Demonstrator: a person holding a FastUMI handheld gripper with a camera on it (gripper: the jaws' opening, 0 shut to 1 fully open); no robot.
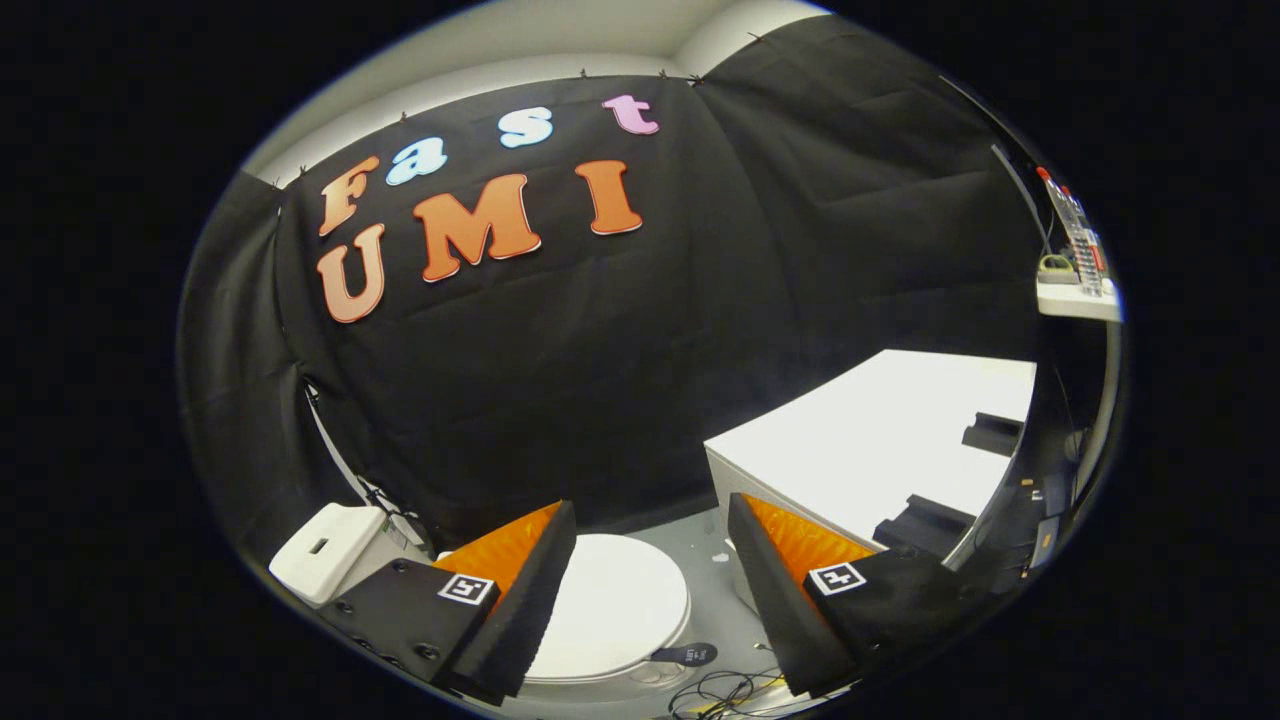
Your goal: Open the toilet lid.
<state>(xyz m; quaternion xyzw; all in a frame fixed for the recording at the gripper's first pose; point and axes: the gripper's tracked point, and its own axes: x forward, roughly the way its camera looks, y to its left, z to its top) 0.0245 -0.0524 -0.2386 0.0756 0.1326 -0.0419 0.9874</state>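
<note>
The tongs [650,520] hang in the air, fingers spread wide, gripping nothing.

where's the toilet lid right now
In the gripper view the closed toilet lid lies below and between the open gripper's fingers, with the white tank to its left and a white table to its right.

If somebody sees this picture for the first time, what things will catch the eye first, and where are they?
The eye goes first to the white toilet low down, its lid closed and lying flat between and just beyond the gripper, whose jaws stand open and touch nothing. Next comes the bright white table to the right, beyond the right finger, with dark blocks on it. The toilet's white tank sits to the left, past the left finger.
</note>
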